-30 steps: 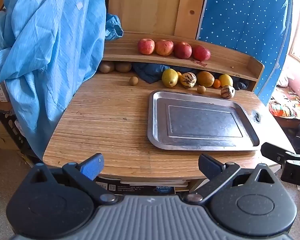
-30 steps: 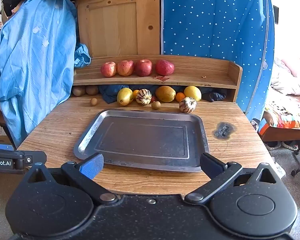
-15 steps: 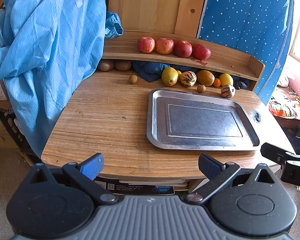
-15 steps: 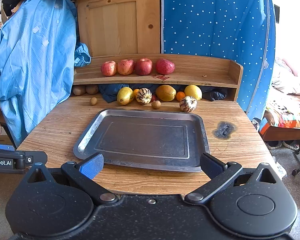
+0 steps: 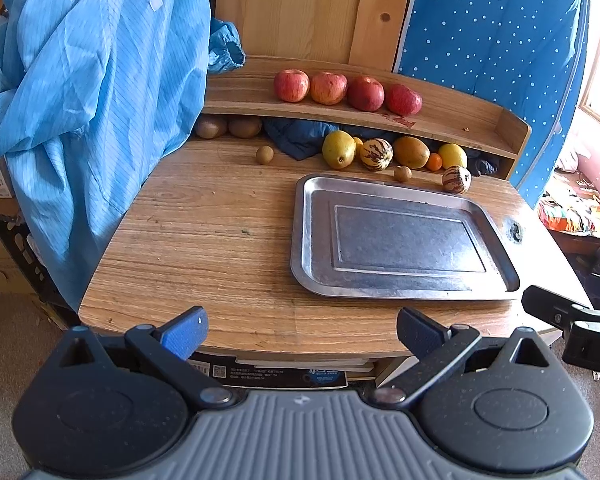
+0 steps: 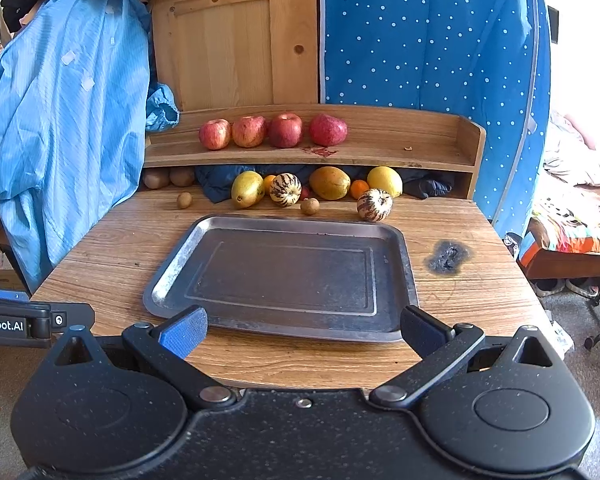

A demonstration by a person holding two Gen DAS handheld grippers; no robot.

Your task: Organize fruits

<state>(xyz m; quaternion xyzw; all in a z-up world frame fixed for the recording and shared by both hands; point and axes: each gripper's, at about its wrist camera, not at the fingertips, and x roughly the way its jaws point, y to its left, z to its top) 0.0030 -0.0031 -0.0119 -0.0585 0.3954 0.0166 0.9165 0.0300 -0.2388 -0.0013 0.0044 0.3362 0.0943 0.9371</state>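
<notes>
Fruits lie along the back of a brown wood-grain surface [image 6: 112, 248], and none is on the tray. Going left to right on the raised wooden shelf [image 6: 400, 152]: four red apples [image 6: 215, 133] in a row, with a small red stain just beside the last. Beneath the shelf, at its left end, sit two brown kiwis [image 6: 156, 178]; a third, smaller round brown fruit [image 6: 184, 200] stands apart in front of them. Next comes a rumpled dark blue cloth [image 6: 216, 180], then a yellow-green pear-shaped fruit [image 6: 247, 189], a small orange fruit half hidden behind it, a cream melon with dark stripes [image 6: 285, 189], another small brown fruit [image 6: 310, 205], an orange-brown mango [image 6: 329, 183], a small tangerine [image 6: 359, 189], a second striped melon [image 6: 374, 205] set nearer the tray, and a yellow lemon-like fruit [image 6: 385, 181].

An empty rectangular metal tray [image 6: 168, 280] lies in the middle of the surface, its far rim close to the front fruits. A dark scorch mark [image 6: 448, 256] (it looks like a burn) lies right of the tray.

A light blue striped garment [image 6: 60, 120] hangs at the left, a wooden panel [image 6: 236, 48] stands behind the shelf, and a blue white-dotted curtain [image 6: 428, 32] hangs right.

Left gripper [image 5: 300, 334] and right gripper [image 6: 302, 332] both hover at the near edge, fingers spread wide and holding nothing.
</notes>
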